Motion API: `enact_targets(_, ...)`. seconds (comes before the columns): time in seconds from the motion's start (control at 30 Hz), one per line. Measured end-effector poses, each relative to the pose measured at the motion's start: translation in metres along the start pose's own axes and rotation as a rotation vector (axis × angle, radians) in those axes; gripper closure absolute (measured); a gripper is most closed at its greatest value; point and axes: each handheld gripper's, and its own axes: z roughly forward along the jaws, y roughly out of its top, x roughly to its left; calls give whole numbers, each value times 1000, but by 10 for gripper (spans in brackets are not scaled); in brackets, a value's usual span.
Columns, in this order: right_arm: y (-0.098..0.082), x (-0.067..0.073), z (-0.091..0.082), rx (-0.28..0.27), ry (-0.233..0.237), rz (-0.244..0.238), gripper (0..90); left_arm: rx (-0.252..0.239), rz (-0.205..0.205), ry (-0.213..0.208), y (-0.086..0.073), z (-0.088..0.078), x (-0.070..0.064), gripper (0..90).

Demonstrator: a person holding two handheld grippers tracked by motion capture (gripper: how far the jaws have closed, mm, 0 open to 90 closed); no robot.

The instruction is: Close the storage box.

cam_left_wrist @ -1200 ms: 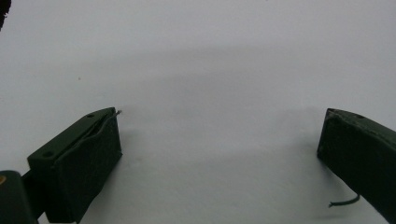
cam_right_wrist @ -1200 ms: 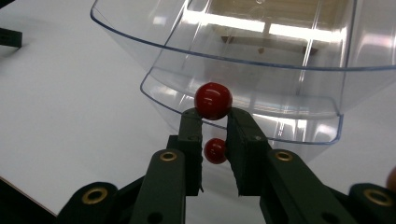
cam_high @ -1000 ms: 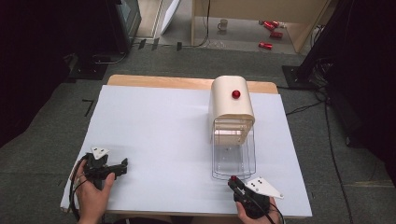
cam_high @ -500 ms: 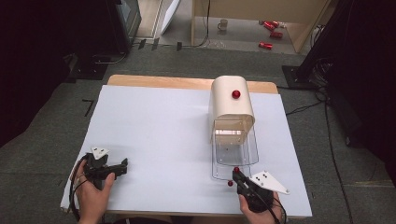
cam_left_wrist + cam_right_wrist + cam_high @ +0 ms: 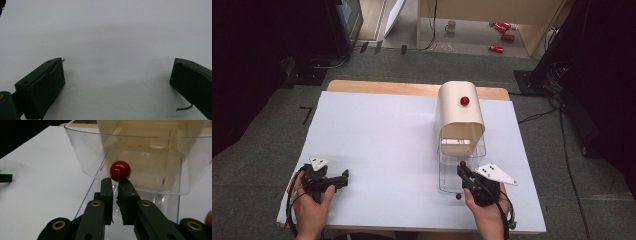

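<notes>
Closing state, right tool (image 5: 115, 182): black jaws nearly together, a thin gap between them, holding nothing.
Ahead of it: small glossy red ball knob (image 5: 120, 171) just past the jaw tips, fixed to the front wall of the clear plastic drawer (image 5: 140, 157).
Beyond: cream rounded-top cabinet (image 5: 460, 117) the drawer slides from.
Left tool (image 5: 117, 75): jaws wide apart over bare white counter (image 5: 112, 37).

Beyond the table we see a mug (image 5: 451, 25) on the floor and, perhaps, red cans (image 5: 503, 36) nearby.
</notes>
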Motion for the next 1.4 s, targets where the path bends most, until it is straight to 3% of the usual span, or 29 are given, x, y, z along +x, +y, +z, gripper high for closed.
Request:
enact_targets(0.27, 22, -4, 27, 7, -9, 4, 818, 0, 0, 0, 0, 0, 0, 0)
enact_targets(0.67, 33, -12, 51, -5, -8, -3, 723, -1, 0, 0, 0, 0, 0, 0)
enact_targets(0.83, 34, -7, 56, -7, 29, -3, 668, -1, 0, 0, 0, 0, 0, 0)
enact_targets(0.87, 33, -5, 57, -14, 34, 1, 621, -1, 0, 0, 0, 0, 0, 0)
enact_targets(0.9, 30, -1, 57, -34, 48, -7, 499, -1, 0, 0, 0, 0, 0, 0)
enact_targets(0.97, 29, 0, 57, -32, 49, -15, 449, -1, 0, 0, 0, 0, 0, 0)
enact_targets(1.0, 27, 1, 56, -30, 37, -33, 383, -1, 0, 0, 0, 0, 0, 0)
enact_targets(1.03, 24, 2, 54, -12, 2, -44, 238, 0, 0, 0, 0, 0, 0, 0)
enact_targets(1.07, 24, 2, 54, -12, 2, -44, 238, 0, 0, 0, 0, 0, 0, 0)
enact_targets(1.1, 19, 2, 49, 9, -33, -37, 132, 0, 1, 0, 0, 0, 0, 0)
enact_targets(1.2, 11, 0, 42, 23, -68, -23, 119, 0, 0, 0, 0, 0, 0, 0)
enact_targets(1.23, 6, 0, 35, 40, -85, -20, 49, -1, 0, 0, 0, 0, 0, 0)
enact_targets(1.27, 6, 0, 35, 40, -85, -20, 49, -1, 0, 0, 0, 0, 0, 0)
enact_targets(1.3, -2, -3, 27, 59, -116, -19, 3, -1, 0, 0, 0, 0, 0, 0)
enact_targets(1.4, -12, -5, 18, 68, -136, -4, 0, -1, 0, 0, 0, 0, 0, 0)
